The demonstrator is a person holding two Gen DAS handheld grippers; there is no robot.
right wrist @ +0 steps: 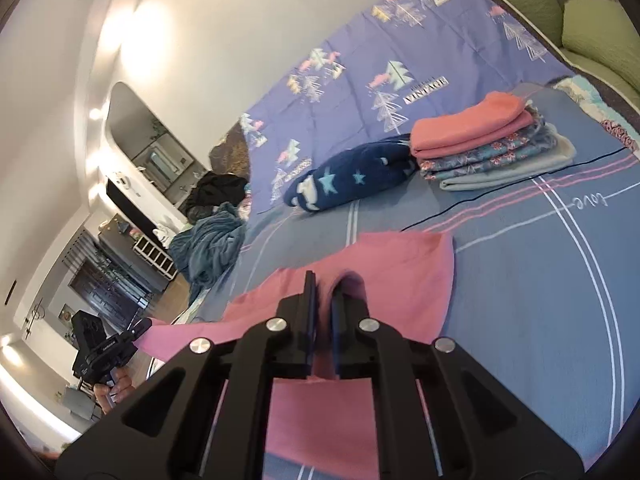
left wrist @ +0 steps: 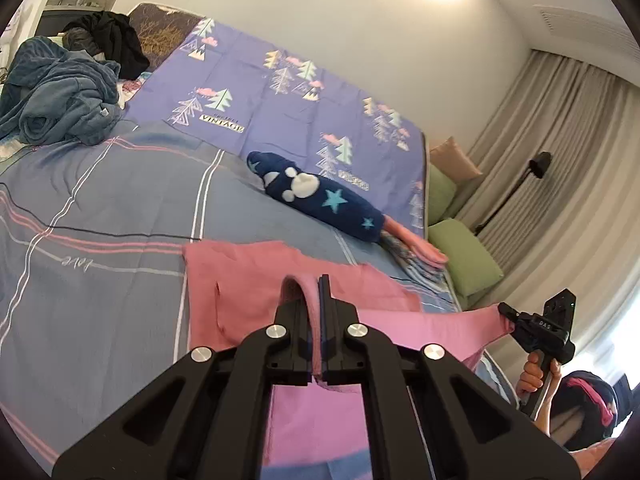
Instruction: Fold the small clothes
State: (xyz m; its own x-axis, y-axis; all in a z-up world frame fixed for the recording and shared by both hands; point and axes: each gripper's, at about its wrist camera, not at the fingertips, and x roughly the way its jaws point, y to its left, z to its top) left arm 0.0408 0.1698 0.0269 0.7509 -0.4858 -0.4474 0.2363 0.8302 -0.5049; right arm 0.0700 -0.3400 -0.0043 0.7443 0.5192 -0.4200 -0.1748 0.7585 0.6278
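Observation:
A pink garment point(left wrist: 248, 280) lies partly on the grey-blue bedsheet, its near edge lifted and stretched between both grippers. My left gripper point(left wrist: 310, 292) is shut on one corner of it. My right gripper point(right wrist: 325, 288) is shut on the other corner; the cloth bulges over its right finger. The garment's far part point(right wrist: 400, 272) rests flat on the bed. In the left wrist view the right gripper point(left wrist: 505, 312) shows at the right, pinching the cloth. In the right wrist view the left gripper point(right wrist: 140, 326) shows at the lower left.
A stack of folded clothes point(right wrist: 488, 148) sits on the bed beside a navy star-patterned roll point(right wrist: 352, 180). A crumpled blue blanket point(left wrist: 60, 96) and dark clothes point(left wrist: 112, 36) lie at the far end. Green cushions point(left wrist: 468, 256) line the bed's edge.

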